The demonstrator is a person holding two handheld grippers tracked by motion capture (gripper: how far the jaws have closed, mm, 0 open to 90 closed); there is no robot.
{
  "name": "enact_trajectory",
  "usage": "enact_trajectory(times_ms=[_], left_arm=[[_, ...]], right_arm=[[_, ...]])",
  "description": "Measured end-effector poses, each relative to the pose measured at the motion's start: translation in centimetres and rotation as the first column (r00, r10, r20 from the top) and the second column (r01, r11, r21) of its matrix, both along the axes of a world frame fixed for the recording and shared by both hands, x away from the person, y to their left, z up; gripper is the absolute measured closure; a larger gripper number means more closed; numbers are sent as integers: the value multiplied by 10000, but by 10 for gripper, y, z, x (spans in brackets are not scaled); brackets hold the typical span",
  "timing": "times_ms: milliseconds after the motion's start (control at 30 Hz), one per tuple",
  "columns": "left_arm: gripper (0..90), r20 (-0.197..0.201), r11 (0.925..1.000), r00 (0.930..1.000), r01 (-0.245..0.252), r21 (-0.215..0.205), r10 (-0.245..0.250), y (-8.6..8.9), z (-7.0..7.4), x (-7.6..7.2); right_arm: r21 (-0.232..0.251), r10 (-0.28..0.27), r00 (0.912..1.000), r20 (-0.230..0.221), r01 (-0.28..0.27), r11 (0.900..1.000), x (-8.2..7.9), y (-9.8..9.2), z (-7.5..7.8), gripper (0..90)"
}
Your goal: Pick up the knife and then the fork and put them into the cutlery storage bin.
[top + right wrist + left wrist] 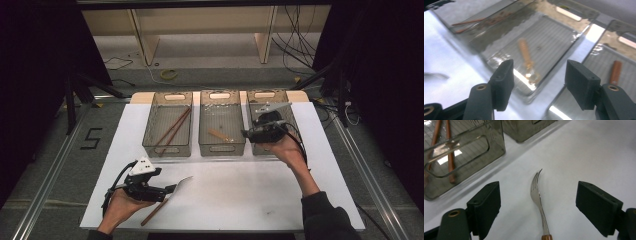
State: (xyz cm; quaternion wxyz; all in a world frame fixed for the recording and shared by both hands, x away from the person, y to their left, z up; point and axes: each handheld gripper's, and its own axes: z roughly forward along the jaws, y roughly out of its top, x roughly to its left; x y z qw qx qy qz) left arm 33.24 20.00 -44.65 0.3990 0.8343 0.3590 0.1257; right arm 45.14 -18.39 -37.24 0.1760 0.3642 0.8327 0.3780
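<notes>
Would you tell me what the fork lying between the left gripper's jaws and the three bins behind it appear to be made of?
The fork looks like polished metal, since its tines and neck mirror the light, with a brown, probably wooden, handle. The bins appear to be smoky, see-through plastic: the chopsticks inside show through the glossy wall.

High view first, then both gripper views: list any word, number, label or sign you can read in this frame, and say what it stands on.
"5" – a single large dark digit, marked on the grey floor left of the table.

No other text: the three bins, the fork and both grippers, left gripper and right gripper, carry no readable label or brand. No lettering shows in either gripper view.
</notes>
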Motion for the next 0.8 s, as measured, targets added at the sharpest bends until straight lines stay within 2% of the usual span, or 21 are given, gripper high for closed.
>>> enact_trajectory(times_ms=[67, 133, 333, 500, 567, 667, 800], left_arm=[[201, -42, 9998, 10000, -74, 159, 75, 1, 1, 0], [201, -259, 9996, 9997, -42, 265, 49, 3, 4, 1], [218, -472, 9978, 9987, -132, 657, 164, 3, 9, 2], [222, -740, 9952, 9967, -277, 935, 347, 2, 11, 6], [229, -982, 9933, 9948, -145, 1148, 259, 1, 12, 8], [241, -1216, 9929, 9923, -71, 1187, 216, -1, 14, 11], [248, -1465, 9827, 9887, -30, 1852, 306, -1, 13, 9]], right_arm=[[159, 158, 9999, 65, -159, 9997, -10, -1, -3, 406], [275, 306, 9995, 60, -308, 9991, -20, -3, -5, 400], [237, 825, 9966, -15, -824, 9963, -41, -7, -16, 374], [256, 1022, 9947, -113, -1019, 9945, -53, -9, -23, 373], [300, 1097, 9938, -156, -1092, 9936, -56, -11, -25, 370], [272, 1165, 9929, -256, -1158, 9929, -63, -14, -29, 369], [316, 1272, 9908, -459, -1258, 9915, -71, -16, -36, 369]])
